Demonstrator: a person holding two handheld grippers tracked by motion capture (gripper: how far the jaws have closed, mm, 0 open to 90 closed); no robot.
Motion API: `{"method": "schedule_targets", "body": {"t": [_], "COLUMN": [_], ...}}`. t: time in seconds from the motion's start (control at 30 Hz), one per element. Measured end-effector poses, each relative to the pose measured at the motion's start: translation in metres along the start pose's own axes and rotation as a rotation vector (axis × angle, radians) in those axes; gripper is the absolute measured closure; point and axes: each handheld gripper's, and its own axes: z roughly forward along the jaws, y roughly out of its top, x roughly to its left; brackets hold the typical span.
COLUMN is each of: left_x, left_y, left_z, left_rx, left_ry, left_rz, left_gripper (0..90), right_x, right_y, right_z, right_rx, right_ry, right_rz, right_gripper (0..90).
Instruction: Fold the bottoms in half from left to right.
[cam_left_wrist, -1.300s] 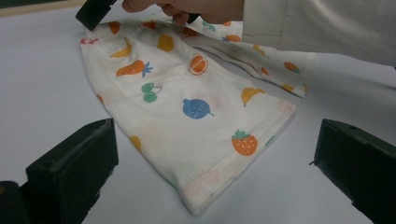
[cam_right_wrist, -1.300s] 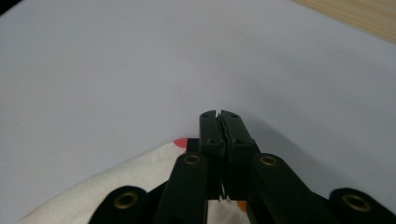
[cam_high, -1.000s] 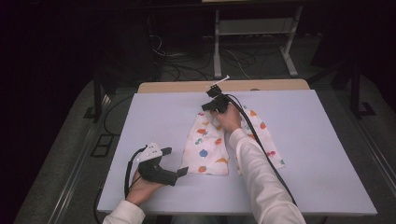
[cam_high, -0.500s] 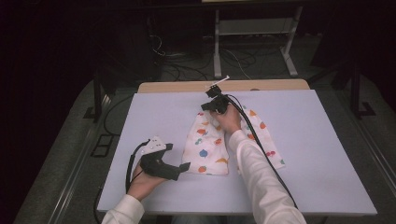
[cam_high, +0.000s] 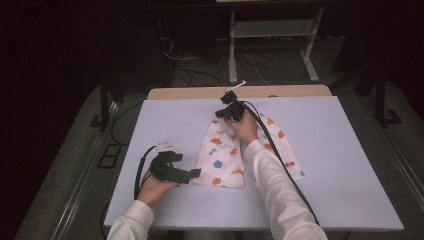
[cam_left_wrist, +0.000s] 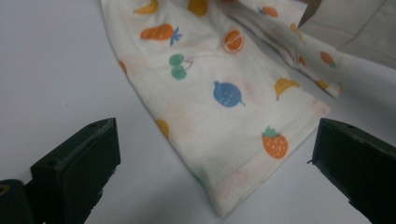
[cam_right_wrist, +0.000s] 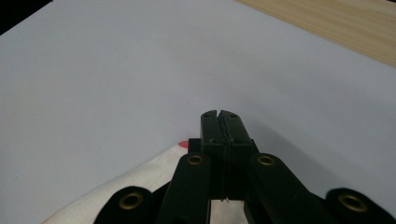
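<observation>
Fruit-printed cloth (cam_high: 230, 155) lying on the pale tabletop (cam_high: 340, 150), roughly at its middle, partly folded: a wide left panel and a narrower flap running toward the near right. The right tool (cam_high: 229, 111) sits at the far edge of the cloth with its jaws pressed together; in the right gripper view (cam_right_wrist: 220, 122) they meet tip to tip above a far corner of the fabric (cam_right_wrist: 154, 175), and whether any cloth is pinched between them cannot be told from this angle. The left tool (cam_high: 192, 173) hovers at the near left corner of the cloth with its jaws wide apart; in the left gripper view (cam_left_wrist: 219, 154) the hemmed corner (cam_left_wrist: 233, 186) lies between them, untouched.

Risks, as judged from this arrangement:
- If the right tool holds only the tabletop or a single thin layer, a pull from the left could drag the whole cloth and spoil the fold already laid.
- The left jaws, closing low, may scrape the tabletop and push the corner away instead of catching it; the fabric looks light and likely to slide.
- Closing too deep could take both layers at the hem, so the panel would lift as a bundle.
- The cable (cam_high: 280, 160) trailing from the right tool crosses the right flap and could snag or shift it when that hand moves.
</observation>
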Motion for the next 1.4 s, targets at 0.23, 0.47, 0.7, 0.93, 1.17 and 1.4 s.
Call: {"method": "schedule_targets", "body": {"t": [0.23,0.47,0.7,0.93,1.17,1.4], "left_x": [0.005,0.006,0.010,0.014,0.017,0.017], "left_y": [-0.007,-0.011,-0.016,-0.017,-0.015,-0.011], "left_z": [0.006,0.008,0.007,0.008,0.012,0.019], "left_rx": [0.048,0.099,0.107,0.125,0.155,0.186], "left_ry": [-0.017,-0.035,-0.054,-0.085,-0.110,-0.148], "left_rz": [-0.039,-0.052,-0.087,-0.108,-0.137,-0.148], "left_gripper": [2.9,17.0,37.0,53.0,69.5,76.4], "right_x": [0.000,0.000,-0.001,-0.002,-0.002,-0.002], "right_y": [0.000,0.001,-0.002,-0.004,-0.004,-0.004], "right_z": [-0.001,-0.003,-0.003,-0.002,-0.002,-0.003], "right_rx": [-0.010,-0.020,-0.017,-0.021,-0.020,-0.024], "right_ry": [0.002,0.011,0.013,0.013,0.015,0.012], "right_rz": [0.009,0.009,0.007,0.013,0.011,0.009], "right_gripper": [88.5,88.5,88.5,88.5,88.5,88.5]}}
